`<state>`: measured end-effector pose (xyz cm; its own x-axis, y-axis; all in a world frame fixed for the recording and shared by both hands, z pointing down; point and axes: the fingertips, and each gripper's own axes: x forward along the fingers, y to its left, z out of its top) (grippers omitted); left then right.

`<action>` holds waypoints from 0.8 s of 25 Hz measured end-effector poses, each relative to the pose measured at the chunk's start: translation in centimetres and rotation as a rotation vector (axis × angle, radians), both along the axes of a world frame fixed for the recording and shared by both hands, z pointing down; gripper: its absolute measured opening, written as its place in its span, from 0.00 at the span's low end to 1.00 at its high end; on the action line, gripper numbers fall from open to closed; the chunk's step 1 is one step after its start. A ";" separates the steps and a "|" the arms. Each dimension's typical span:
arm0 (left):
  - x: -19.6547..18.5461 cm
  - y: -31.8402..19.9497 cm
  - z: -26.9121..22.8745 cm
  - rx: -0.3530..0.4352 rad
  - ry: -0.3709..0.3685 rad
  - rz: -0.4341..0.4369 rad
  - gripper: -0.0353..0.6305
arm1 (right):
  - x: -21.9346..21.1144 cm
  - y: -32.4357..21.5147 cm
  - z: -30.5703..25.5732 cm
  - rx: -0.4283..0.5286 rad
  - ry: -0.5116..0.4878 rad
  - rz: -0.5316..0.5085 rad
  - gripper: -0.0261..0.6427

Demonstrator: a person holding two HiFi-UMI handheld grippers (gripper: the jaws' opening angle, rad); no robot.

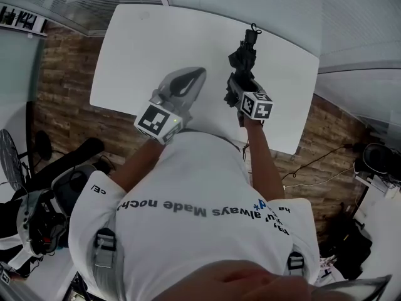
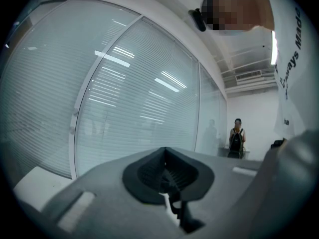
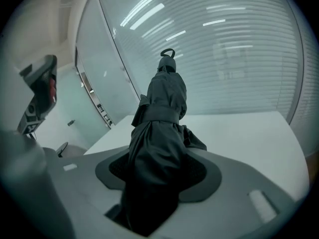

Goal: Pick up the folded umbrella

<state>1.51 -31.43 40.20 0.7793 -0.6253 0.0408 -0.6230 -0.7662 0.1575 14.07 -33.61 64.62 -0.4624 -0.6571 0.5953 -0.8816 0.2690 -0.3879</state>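
The folded umbrella (image 1: 243,56) is black, wrapped with a strap, and has a loop at its far end. My right gripper (image 1: 235,88) is shut on its lower part and holds it above the white table (image 1: 156,49), tip pointing away and upward. In the right gripper view the umbrella (image 3: 162,113) fills the space between the pads of my right gripper (image 3: 159,171), with the table (image 3: 239,133) below it. My left gripper (image 1: 191,79) hovers beside it over the table's near edge, shut with nothing in it. In the left gripper view my left gripper (image 2: 167,176) faces a glass wall.
A glass wall with blinds (image 2: 124,93) runs behind the table. A person (image 2: 237,138) stands far off. The wood floor (image 1: 62,93) surrounds the table, with a fan (image 1: 9,158) and equipment (image 1: 44,212) at the left and cables (image 1: 313,168) at the right.
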 end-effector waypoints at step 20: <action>0.7 0.0 -0.5 0.006 0.011 -0.002 0.06 | 2.1 6.8 -26.2 0.719 0.080 0.060 0.40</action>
<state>2.20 -31.42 39.73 0.7782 -0.6274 0.0288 -0.6232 -0.7656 0.1596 16.13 -26.76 38.41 -0.3863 -0.9216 0.0374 -0.9212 0.3834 -0.0670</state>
